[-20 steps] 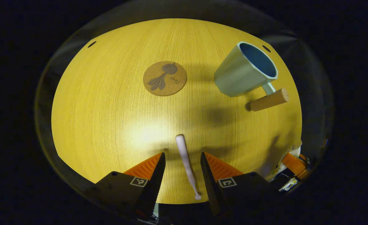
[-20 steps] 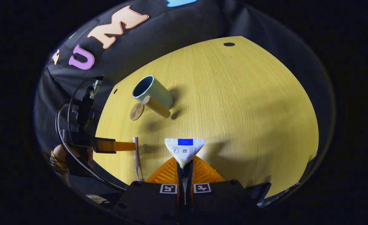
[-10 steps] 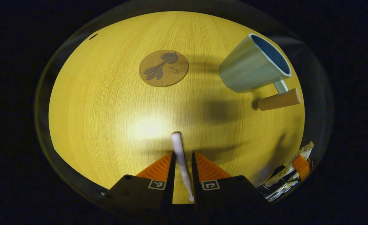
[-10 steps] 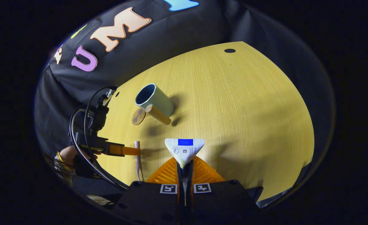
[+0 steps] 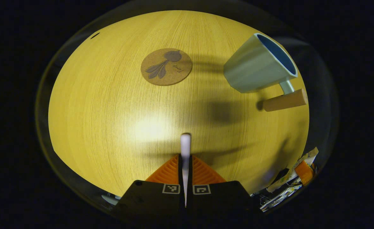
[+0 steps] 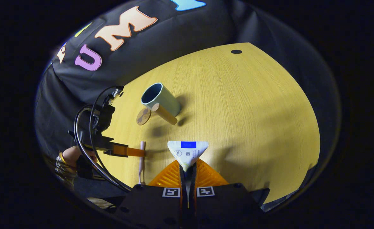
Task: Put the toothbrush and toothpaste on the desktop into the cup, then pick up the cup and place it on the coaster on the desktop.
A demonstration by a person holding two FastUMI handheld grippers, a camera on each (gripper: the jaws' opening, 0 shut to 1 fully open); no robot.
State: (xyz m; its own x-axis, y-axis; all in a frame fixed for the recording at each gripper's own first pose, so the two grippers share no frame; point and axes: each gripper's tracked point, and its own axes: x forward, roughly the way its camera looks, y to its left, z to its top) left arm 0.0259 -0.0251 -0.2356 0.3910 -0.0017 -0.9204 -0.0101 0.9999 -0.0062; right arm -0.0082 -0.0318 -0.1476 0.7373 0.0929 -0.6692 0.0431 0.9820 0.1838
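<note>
My left gripper is shut on the pale toothbrush, whose end sticks out ahead of the fingers just above the wooden desktop. The pale green cup with a cork handle stands upright at the far right, the round cork coaster to its left. My right gripper is shut on the white toothpaste tube, held above the desktop. In the right gripper view the cup, coaster, toothbrush and left gripper lie to the left.
The booth's black cloth wall rises behind the desktop. A person's hand and black cables trail behind the left gripper. Small round holes mark the desktop's far corners. Bare wood spreads to the right of the cup.
My left gripper's fingers have closed from wide apart onto the toothbrush. The right gripper has stayed shut on the toothpaste tube and has risen slightly.
</note>
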